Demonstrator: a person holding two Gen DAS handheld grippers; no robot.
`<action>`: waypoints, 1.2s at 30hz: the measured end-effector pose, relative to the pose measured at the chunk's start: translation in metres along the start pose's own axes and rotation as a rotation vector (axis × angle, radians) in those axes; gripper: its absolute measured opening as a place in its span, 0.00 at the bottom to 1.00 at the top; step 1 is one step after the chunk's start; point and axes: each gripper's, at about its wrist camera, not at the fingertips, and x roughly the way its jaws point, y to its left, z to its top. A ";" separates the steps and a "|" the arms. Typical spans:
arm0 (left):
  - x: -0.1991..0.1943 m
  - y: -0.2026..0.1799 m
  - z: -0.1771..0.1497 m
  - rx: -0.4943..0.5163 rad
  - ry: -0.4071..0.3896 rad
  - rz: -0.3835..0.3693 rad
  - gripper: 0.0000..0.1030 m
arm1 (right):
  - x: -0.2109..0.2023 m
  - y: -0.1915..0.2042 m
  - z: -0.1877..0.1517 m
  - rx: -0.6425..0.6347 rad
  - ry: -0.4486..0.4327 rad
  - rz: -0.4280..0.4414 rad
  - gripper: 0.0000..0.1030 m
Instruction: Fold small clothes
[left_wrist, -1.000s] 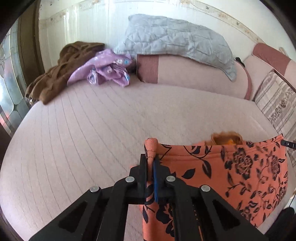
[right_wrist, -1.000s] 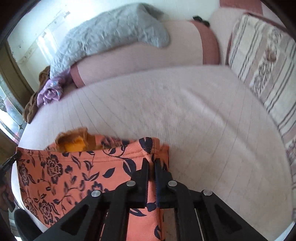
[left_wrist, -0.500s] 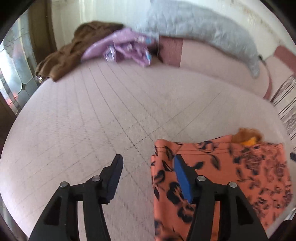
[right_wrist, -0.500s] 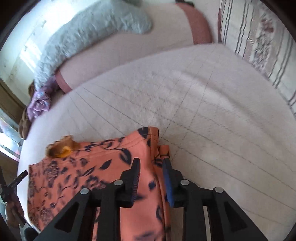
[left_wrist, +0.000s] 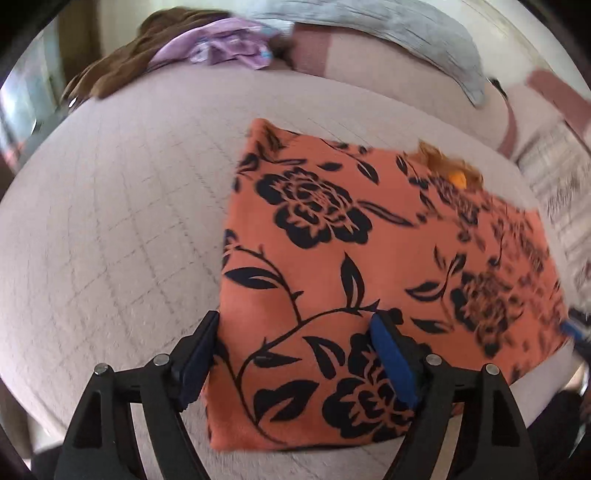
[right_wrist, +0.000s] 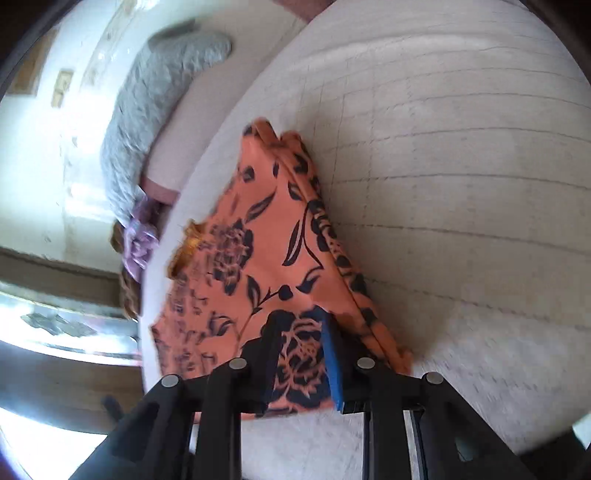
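A folded orange floral garment (left_wrist: 369, 258) lies flat on a pale quilted bed (left_wrist: 110, 221), directly ahead of both grippers. The left gripper (left_wrist: 295, 354) hangs released, jaws spread wide above the garment's near edge. The right gripper (right_wrist: 301, 362) is likewise parted, empty, over the cloth's corner.

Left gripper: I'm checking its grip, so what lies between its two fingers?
In the left wrist view, the left gripper stands open, and the near part of the folded orange floral garment lies between its fingers, flat on the pink couch seat.
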 end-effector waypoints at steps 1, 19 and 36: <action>-0.007 -0.002 0.003 -0.003 -0.024 -0.002 0.80 | -0.003 0.002 -0.001 -0.005 -0.002 -0.005 0.47; -0.016 -0.030 0.016 0.041 -0.054 0.021 0.81 | 0.015 0.050 0.102 -0.167 -0.004 0.009 0.70; -0.006 -0.002 -0.001 -0.002 -0.034 0.022 0.83 | 0.067 -0.006 0.127 0.083 0.013 0.048 0.22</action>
